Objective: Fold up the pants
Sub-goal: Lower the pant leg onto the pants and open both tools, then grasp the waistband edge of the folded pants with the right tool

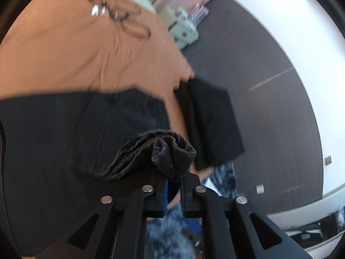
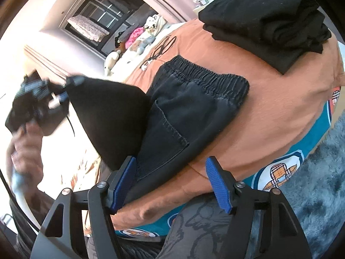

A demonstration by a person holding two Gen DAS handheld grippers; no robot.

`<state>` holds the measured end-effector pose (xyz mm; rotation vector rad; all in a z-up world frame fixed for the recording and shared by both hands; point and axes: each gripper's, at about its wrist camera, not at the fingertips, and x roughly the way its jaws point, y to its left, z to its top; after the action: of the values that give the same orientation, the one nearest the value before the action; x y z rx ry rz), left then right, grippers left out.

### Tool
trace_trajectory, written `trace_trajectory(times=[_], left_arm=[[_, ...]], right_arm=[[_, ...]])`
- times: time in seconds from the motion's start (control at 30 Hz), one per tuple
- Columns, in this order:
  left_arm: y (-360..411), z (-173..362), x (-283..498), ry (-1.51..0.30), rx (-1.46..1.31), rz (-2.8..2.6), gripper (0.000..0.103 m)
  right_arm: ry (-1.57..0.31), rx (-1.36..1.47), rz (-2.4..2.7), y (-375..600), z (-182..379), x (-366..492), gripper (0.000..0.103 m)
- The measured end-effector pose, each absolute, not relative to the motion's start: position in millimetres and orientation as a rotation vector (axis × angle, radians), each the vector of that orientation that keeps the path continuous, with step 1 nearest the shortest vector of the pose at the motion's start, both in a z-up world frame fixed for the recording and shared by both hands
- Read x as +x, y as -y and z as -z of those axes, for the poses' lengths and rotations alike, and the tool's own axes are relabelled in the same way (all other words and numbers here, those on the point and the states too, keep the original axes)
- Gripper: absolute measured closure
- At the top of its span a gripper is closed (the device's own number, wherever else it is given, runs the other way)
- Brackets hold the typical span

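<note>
Between our spread right gripper [image 2: 170,183] jaws sits the pants [image 2: 189,108]; left gripper [image 1: 172,188] pinches their hem.

Dark grey floor [image 1: 248,69] meeting a white wall [image 1: 306,49], brightly lit. Orange bedspread [image 2: 269,108] over a teal patterned sheet [image 2: 319,133]. Shaggy grey-blue rug [image 2: 319,190] beside the bed. Dark-framed window [image 2: 103,15] in a pinkish wall [image 2: 54,34], soft toys [image 2: 138,36] heaped below it. Strong glare at left.
</note>
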<state>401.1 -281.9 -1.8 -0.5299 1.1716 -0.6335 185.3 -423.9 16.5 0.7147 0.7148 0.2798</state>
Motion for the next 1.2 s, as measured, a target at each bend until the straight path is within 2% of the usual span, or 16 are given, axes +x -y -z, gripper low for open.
trace_trajectory(times=[0.03, 0.07, 0.1, 0.2, 0.43, 0.8, 1.2], left_arm=[[280, 8, 398, -1.192, -0.537, 0.642, 0.075], [276, 11, 395, -1.2, -0.544, 0.647, 0.057], [271, 12, 391, -1.192, -0.547, 0.647, 0.044], [252, 9, 385, -1.155, -0.55, 0.642, 0.029], [188, 14, 376, -1.093, -0.549, 0.517, 0.028], [111, 38, 349, -1.022, -0.559, 0.332, 0.028], [50, 63, 317, -1.004, -0.596, 0.202, 0.028]], right_arm=[[-0.714, 0.714, -0.281, 424, -18, 185, 0.037], [-0.71, 0.714, -0.282, 426, -19, 184, 0.037], [-0.709, 0.712, -0.283, 426, -20, 187, 0.037], [-0.705, 0.696, -0.279, 427, -24, 188, 0.037], [-0.683, 0.601, -0.254, 429, -45, 199, 0.037], [-0.739, 0.223, -0.269, 373, -73, 242, 0.037], [-0.779, -0.164, -0.297, 297, -78, 278, 0.037]])
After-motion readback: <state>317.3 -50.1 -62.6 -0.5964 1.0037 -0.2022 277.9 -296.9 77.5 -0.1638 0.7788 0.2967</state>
